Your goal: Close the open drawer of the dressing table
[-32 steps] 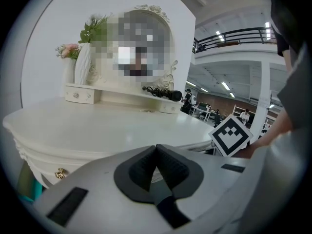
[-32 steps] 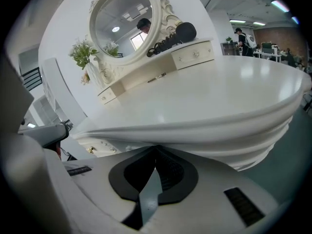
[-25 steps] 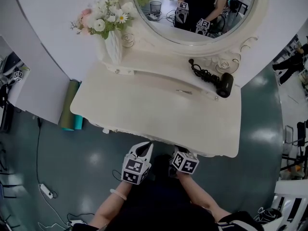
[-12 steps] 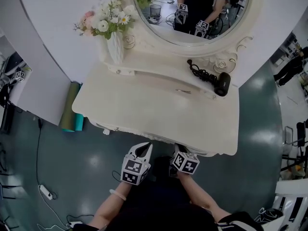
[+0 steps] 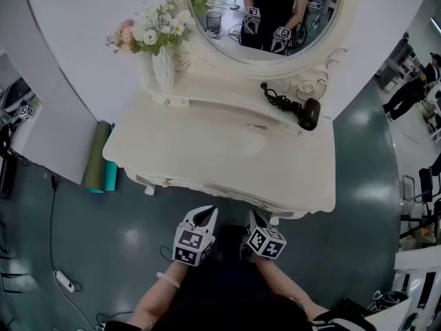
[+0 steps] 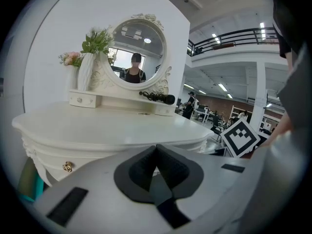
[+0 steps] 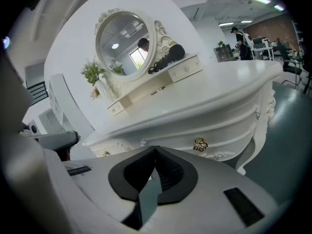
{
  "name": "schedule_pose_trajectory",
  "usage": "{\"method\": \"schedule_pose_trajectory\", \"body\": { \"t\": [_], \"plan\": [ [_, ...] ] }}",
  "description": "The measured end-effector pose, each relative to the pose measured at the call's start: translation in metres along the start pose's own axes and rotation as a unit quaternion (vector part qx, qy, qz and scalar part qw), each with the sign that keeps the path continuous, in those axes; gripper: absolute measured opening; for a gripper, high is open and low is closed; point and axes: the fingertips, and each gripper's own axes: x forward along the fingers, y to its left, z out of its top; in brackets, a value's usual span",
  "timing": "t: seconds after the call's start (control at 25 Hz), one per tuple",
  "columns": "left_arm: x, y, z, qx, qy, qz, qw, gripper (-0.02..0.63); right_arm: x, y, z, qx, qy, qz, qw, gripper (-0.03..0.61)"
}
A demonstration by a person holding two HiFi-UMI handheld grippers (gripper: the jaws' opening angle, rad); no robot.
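The white dressing table [image 5: 207,150] stands in front of me, with its round mirror [image 5: 265,12] at the back. Its curved front shows drawer fronts with brass knobs [image 7: 200,143] [image 6: 68,166]. They look flush with the front, and I see no drawer standing out. My left gripper [image 5: 209,211] [image 6: 156,147] and right gripper [image 5: 253,216] [image 7: 156,149] hang side by side just short of the table's front edge, pointing at it. Both are shut with nothing between the pads, and neither touches the table.
A vase of flowers [image 5: 155,36] stands at the back left of the top and a black hair dryer [image 5: 306,114] with its cord at the back right. A green and teal roll [image 5: 96,163] leans left of the table. A power strip [image 5: 63,280] and cables lie on the floor.
The view has shifted, so the table sits slightly higher and further left in the frame. Its front edge is a little farther from both grippers. Both stay shut.
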Motion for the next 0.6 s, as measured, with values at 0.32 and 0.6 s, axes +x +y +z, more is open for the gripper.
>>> {"method": "schedule_pose_trajectory", "body": {
  "t": [0.32, 0.6],
  "plan": [
    [-0.026, -0.013, -0.012, 0.007, -0.005, -0.011, 0.9999, 0.020, -0.034, 0.024, -0.017, -0.014, -0.025, 0.030, 0.999, 0.014],
    [-0.049, -0.027, -0.024, 0.014, -0.003, -0.025, 0.9996, 0.020, -0.072, 0.041, -0.018, -0.004, -0.069, 0.041, 0.997, 0.014]
  ]
}}
